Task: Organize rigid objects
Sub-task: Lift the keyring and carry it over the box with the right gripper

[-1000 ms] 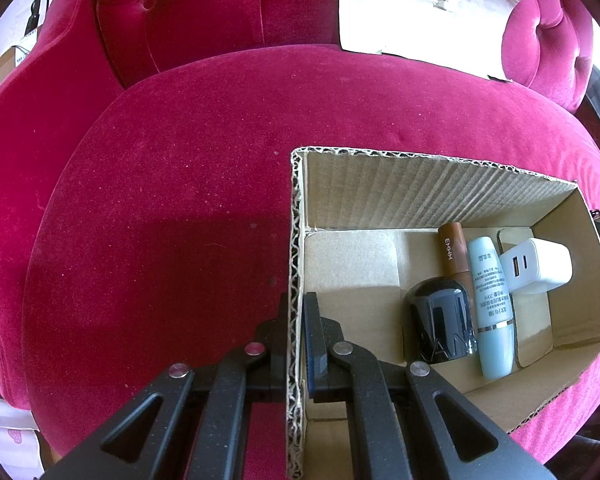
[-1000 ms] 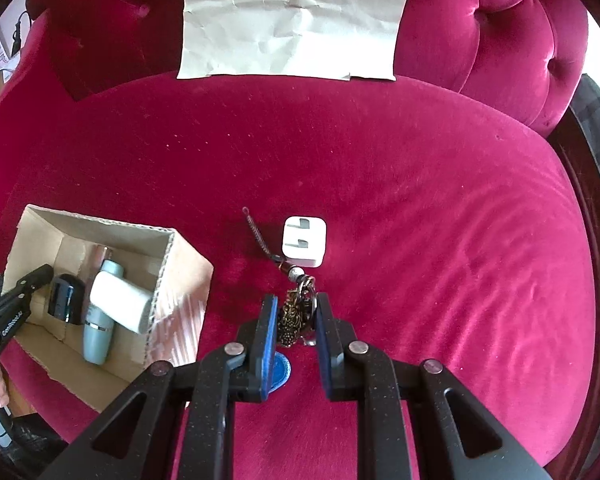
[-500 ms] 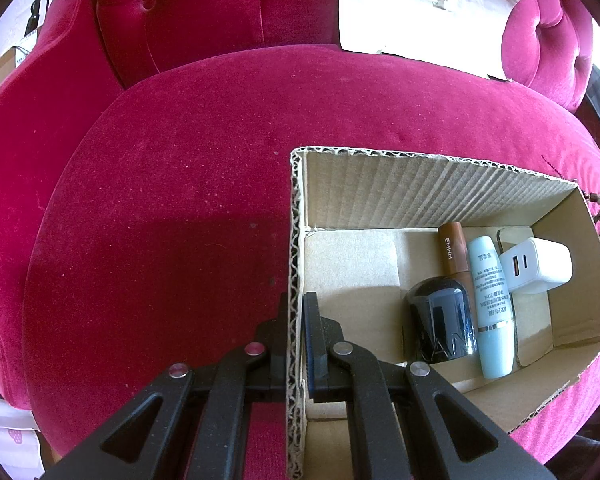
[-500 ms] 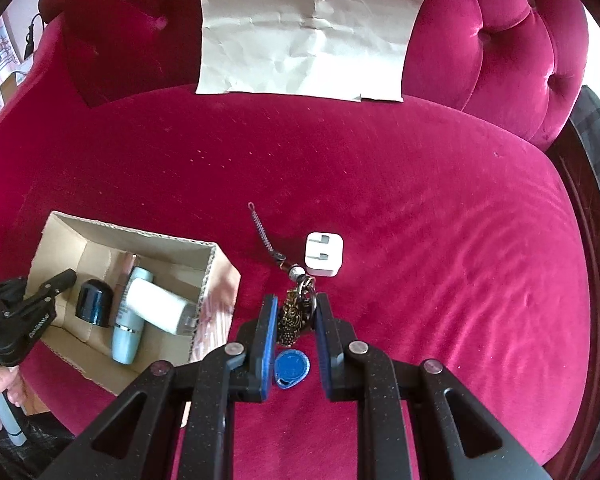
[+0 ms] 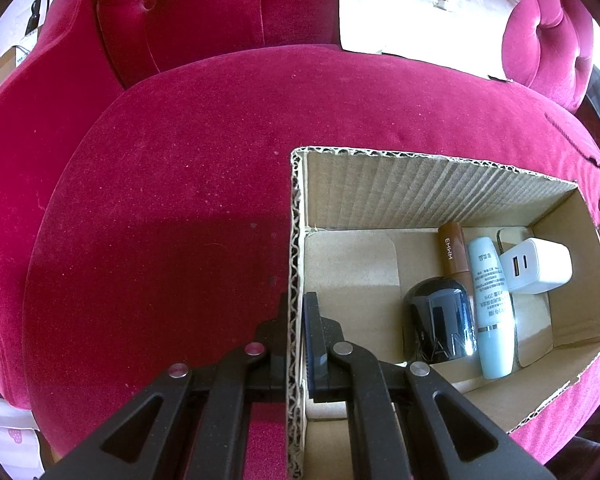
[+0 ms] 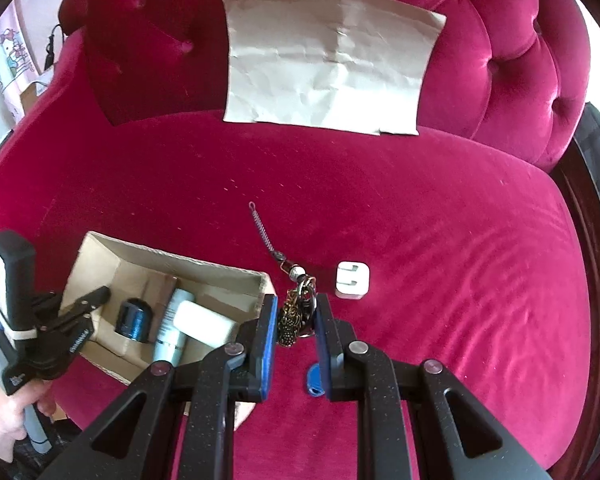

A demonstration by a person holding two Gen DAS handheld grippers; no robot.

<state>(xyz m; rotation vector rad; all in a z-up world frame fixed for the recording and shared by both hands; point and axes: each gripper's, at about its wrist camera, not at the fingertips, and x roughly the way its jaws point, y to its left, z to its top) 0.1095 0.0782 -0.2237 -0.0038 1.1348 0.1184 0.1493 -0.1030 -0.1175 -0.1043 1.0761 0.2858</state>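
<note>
Left wrist view. Left gripper (image 5: 296,320) clamped on the near wall of the cardboard box (image 5: 440,184), one finger outside on the velvet, one inside. Inside the box, ahead and right of the fingers: dark blue jar (image 5: 440,324), pale blue tube (image 5: 492,304), brown tube (image 5: 454,254) and white charger (image 5: 538,266), packed toward the far right end. Floor of the box just ahead of the inside finger bare. Coiled strap of the keychain (image 5: 568,136) dangling beyond the far right corner of the box, above the seat of the pink sofa (image 5: 160,200).

Right wrist view. Right gripper (image 6: 296,316) closed on the keychain (image 6: 290,320), brass charm pinched between the blue pads, blue fob (image 6: 314,378) hanging underneath, coiled strap trailing ahead. White plug adapter (image 6: 352,280) on the seat just ahead and right of the fingers. Box to the left, its right corner just beside the left finger; the other gripper gripping its far-left wall, a hand (image 6: 4,420) on the handle. Sheet of brown paper (image 6: 328,64) propped on the backrest well ahead.

Step in hand, as judged: carrying the keychain toward the box. Next: swing left until over the bare floor, strap clear of the rim, then release. Risk of the strap snagging the wall. Adapter left for afterwards.
</note>
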